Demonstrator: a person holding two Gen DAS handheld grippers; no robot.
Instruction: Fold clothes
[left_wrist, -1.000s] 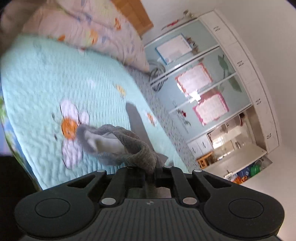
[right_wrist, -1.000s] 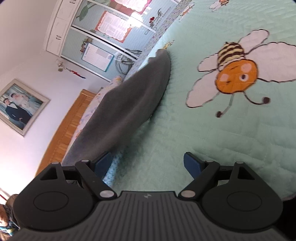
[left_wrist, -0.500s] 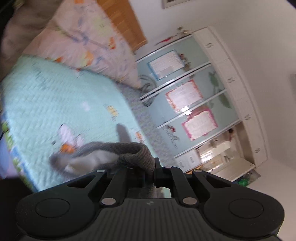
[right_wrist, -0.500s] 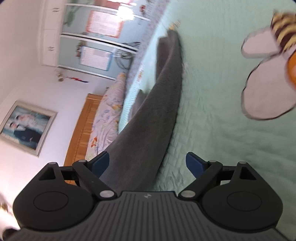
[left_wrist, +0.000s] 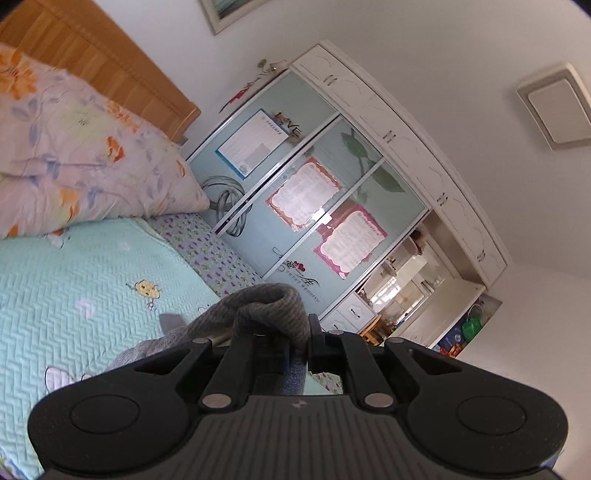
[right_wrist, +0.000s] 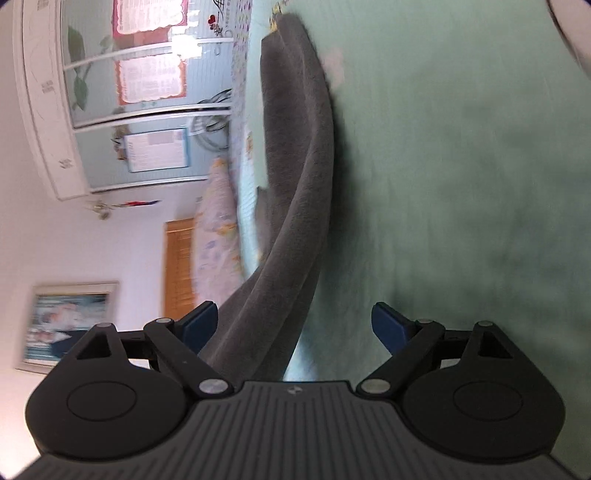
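Note:
A grey knitted garment (left_wrist: 266, 306) is bunched between the fingers of my left gripper (left_wrist: 295, 332), which is shut on it and holds it up above the bed. In the right wrist view the same grey garment (right_wrist: 295, 155) hangs as a long stretched band from near the camera down to the green quilt (right_wrist: 461, 166). My right gripper (right_wrist: 295, 325) is open, its blue pads either side of the cloth band without pinching it.
The bed has a light green quilt (left_wrist: 74, 288) with cartoon prints. Floral pillows (left_wrist: 74, 155) lie against a wooden headboard (left_wrist: 110, 62). A white wardrobe with glass doors (left_wrist: 314, 192) stands past the bed's far side.
My left gripper has risen and tilted up, lifting the garment off the quilt. My right gripper has rolled and swung closer along the stretched cloth, staying open.

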